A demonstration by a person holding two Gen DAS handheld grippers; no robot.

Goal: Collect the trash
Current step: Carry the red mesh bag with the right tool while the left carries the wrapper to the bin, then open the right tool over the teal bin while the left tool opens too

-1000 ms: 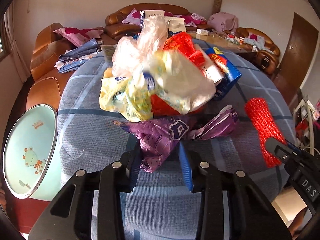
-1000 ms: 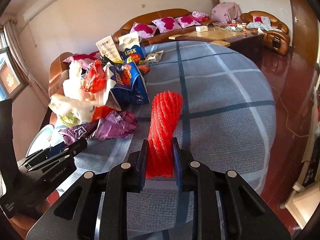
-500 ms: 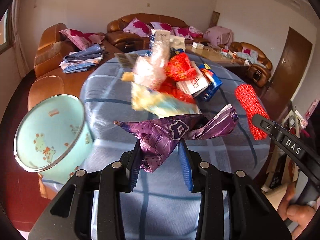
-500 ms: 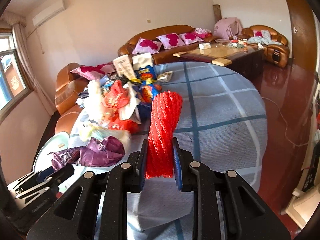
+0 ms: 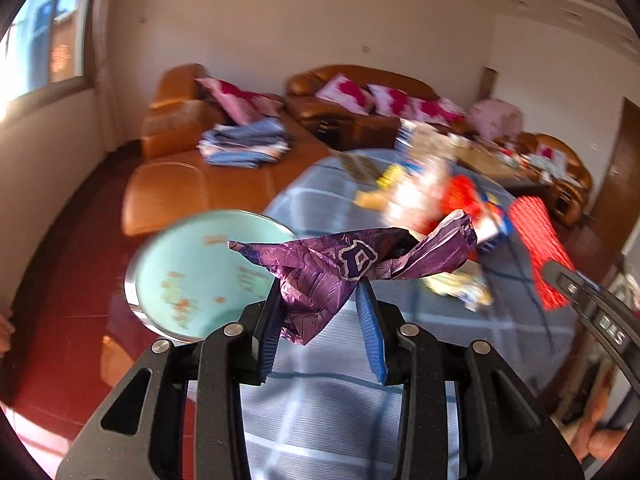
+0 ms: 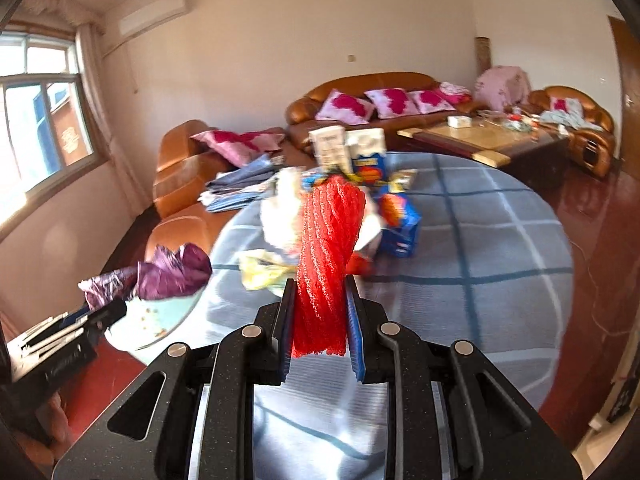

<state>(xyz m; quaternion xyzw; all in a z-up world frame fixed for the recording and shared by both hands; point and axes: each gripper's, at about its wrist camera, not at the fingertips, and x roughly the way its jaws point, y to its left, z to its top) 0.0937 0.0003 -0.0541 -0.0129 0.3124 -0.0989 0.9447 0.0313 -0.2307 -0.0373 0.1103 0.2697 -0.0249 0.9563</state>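
I lifted both hands off the table (image 5: 320, 420), left gripper (image 5: 320, 312) pinching the purple wrapper (image 5: 344, 264) just behind the bin (image 5: 200, 268), right gripper (image 6: 318, 320) pinching the red net (image 6: 326, 264), so dropping comes next.

Bin (image 5: 192, 264) left of table (image 5: 340, 408), trash pile (image 5: 432, 192) on table.

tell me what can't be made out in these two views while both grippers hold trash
- Trash pile on the table: motion-blurred in the left wrist view, so single items don't separate; the red mesh covers its middle in the right wrist view.
- Print inside the pale green bin: blurred.
- Bin in the right wrist view: mostly hidden behind the purple wrapper and the left gripper.
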